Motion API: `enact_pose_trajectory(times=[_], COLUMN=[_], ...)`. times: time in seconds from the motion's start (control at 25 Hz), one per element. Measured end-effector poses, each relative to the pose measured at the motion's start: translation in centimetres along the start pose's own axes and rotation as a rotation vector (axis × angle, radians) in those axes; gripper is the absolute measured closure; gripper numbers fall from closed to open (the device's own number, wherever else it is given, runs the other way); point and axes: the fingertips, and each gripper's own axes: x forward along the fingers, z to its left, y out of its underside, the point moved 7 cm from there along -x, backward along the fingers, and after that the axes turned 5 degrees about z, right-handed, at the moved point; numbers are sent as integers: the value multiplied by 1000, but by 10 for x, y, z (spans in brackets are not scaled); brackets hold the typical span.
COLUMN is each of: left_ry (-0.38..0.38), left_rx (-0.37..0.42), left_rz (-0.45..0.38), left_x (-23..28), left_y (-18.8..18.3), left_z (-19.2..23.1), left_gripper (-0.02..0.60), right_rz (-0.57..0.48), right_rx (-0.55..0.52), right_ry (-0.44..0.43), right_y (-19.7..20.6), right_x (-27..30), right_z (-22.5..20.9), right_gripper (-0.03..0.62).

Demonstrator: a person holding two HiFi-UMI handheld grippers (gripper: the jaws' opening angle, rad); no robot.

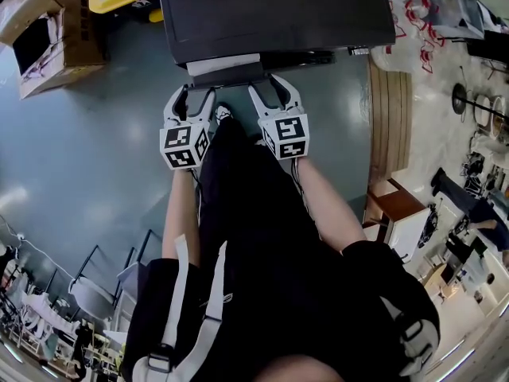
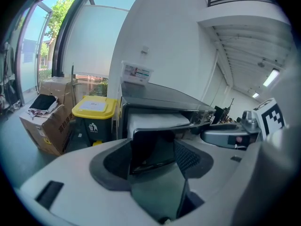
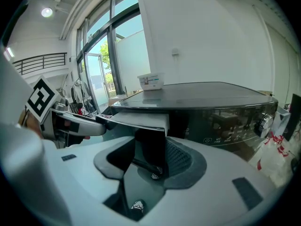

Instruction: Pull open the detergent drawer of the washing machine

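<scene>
Washing machine: a dark-topped washing machine (image 1: 270, 10) is standing on a grey-green floor, directly in front of a person dressed in black.
Detergent drawer: the detergent drawer (image 1: 225, 64) is sticking partway out of the machine's front, toward its left side. Its white inner tray is showing behind a dark front panel.
Left gripper: the left gripper (image 1: 195, 93) is pinching the left end of the drawer's front panel, with the panel filling the gap between its jaws.
Right gripper: the right gripper (image 1: 269, 87) is pinching the panel's right end the same way, close beside the left gripper.
Surroundings: a yellow-lidded bin (image 2: 94, 108) and a cardboard box (image 2: 44, 126) are sitting to the machine's left. A small labelled box (image 2: 136, 73) is resting on its top.
</scene>
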Motion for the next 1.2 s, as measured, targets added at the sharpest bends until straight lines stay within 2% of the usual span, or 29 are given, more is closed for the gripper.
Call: enact_pose_trajectory(times=[1.2], left_ry=[-10], left_rx=[5], left_rz=[-5], left_x=[-24], left_y=[27], left_z=[-18], left_gripper=[298], right_rz=[10], right_rx=[0], right_ry=[-12], right_y=[24], right_x=[-28], right_z=[13], right_gripper=[395])
